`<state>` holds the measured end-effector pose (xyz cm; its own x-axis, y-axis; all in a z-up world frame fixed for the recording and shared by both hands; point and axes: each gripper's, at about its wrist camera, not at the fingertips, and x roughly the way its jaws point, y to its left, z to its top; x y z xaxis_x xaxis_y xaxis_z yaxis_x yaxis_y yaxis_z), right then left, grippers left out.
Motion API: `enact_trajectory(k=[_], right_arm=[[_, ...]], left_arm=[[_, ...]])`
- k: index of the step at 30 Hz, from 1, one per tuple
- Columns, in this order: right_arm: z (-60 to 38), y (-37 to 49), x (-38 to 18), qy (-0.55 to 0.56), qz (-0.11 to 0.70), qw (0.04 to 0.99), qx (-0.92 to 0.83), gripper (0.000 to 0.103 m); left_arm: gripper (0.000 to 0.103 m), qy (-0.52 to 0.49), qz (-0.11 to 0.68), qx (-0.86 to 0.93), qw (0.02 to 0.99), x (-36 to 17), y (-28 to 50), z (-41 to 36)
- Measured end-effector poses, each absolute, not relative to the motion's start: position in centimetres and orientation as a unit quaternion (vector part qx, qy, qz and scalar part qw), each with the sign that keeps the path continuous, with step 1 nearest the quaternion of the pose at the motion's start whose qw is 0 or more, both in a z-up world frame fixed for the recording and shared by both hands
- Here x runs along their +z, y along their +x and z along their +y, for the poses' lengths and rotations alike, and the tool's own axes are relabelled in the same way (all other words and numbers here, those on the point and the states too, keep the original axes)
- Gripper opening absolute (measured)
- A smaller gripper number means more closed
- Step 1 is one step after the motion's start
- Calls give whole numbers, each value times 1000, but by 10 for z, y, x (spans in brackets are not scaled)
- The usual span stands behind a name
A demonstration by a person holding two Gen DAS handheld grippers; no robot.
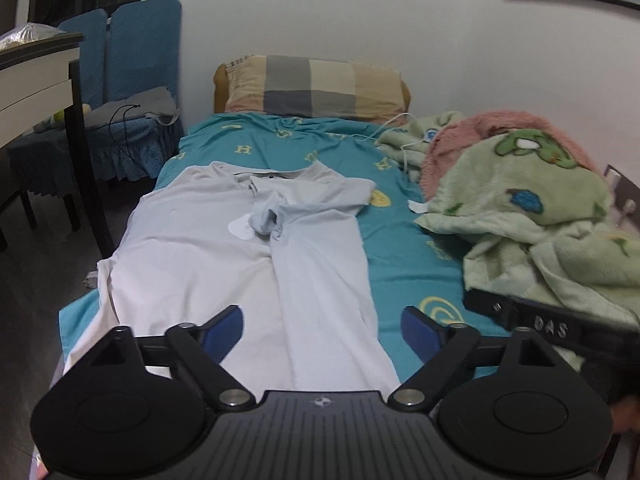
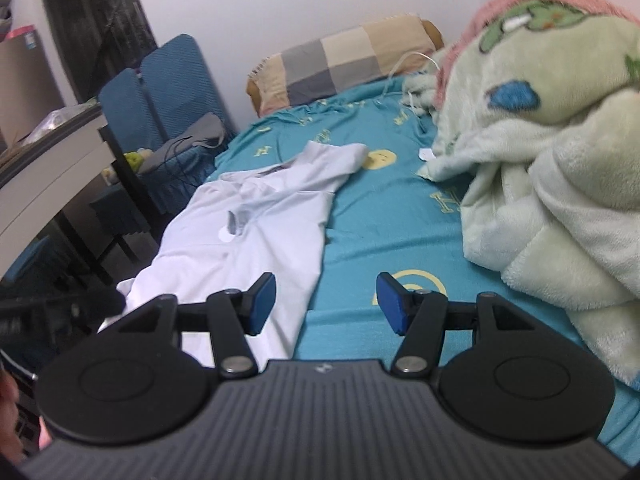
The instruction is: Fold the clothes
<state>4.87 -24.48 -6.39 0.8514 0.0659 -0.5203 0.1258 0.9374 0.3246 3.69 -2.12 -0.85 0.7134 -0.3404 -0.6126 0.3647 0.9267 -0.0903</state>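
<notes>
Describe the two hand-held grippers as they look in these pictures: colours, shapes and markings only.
Both are alike. The left hand-held gripper has a dark grey ribbed body with a small emblem, two round black discs, black linkage arms with silver pivot bolts, and blue pads on its fingers. The right hand-held gripper matches it; seen from the left camera, its black side bears white "DAS" lettering.

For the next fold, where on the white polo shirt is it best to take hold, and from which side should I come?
Probably grip the polo shirt at its unfolded side, which hangs over the edge of the teal bed sheet towards the floor, near the shoulder and the hem. The other half is already folded in with its sleeve at the middle. Come from the bed's open side, pinching the loose edge with the left hand-held gripper, whose jaws stand open.
</notes>
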Motion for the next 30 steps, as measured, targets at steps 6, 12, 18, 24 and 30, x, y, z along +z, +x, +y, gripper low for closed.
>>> enact_trajectory(k=[6, 12, 18, 24, 30], right_arm=[[-234, 40, -62, 153, 270, 951, 1, 59], [-228, 51, -61, 154, 291, 944, 34, 59], [-182, 110, -44, 95, 324, 935, 105, 59], [-83, 221, -36, -2, 367, 908, 203, 59], [58, 331, -55, -145, 402, 847, 316, 57]], left_arm=[[103, 39, 327, -195, 924, -19, 29, -21], [103, 28, 307, -194, 931, 5, 37, 1], [103, 22, 304, -194, 932, 19, 43, 48], [103, -25, 317, -162, 934, 13, 49, 112], [103, -74, 332, -152, 928, -3, 58, 148]])
